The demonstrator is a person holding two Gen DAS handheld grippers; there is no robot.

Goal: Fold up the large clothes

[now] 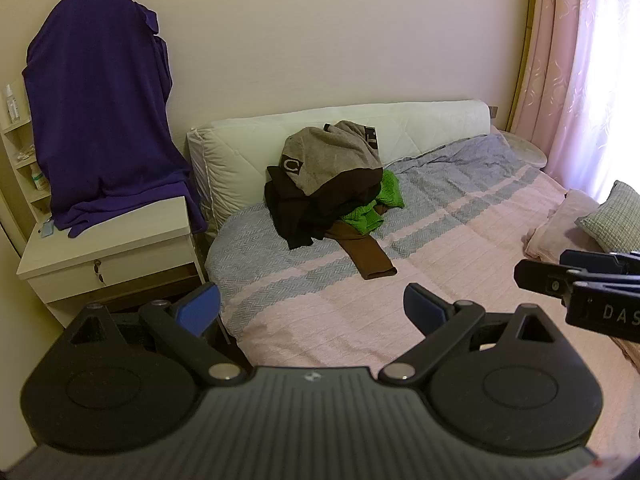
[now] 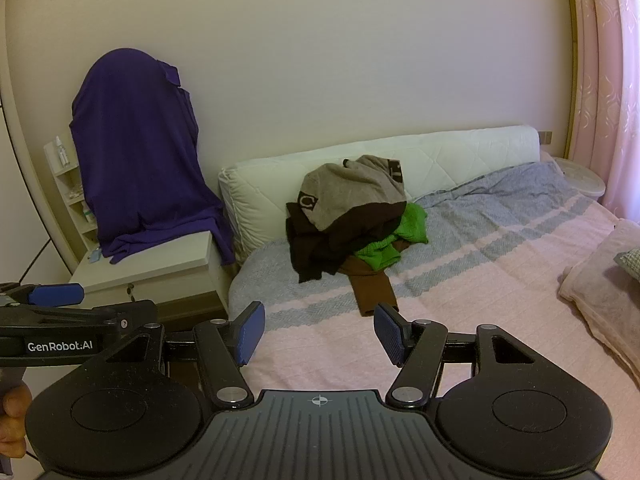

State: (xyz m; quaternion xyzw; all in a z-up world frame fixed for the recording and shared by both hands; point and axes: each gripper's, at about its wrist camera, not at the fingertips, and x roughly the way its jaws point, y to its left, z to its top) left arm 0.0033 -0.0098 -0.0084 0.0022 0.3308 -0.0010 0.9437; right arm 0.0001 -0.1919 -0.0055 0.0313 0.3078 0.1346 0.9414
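Both jaws stand wide and empty as we hold the left gripper (image 1: 312,308) and right gripper (image 2: 319,334) above the bed (image 1: 460,240)
We see the clothes pile (image 1: 332,188) heaped near the headboard (image 1: 248,148), well apart from both grippers: grey top uppermost, black, green and brown beneath, a brown sleeve trailing towards us
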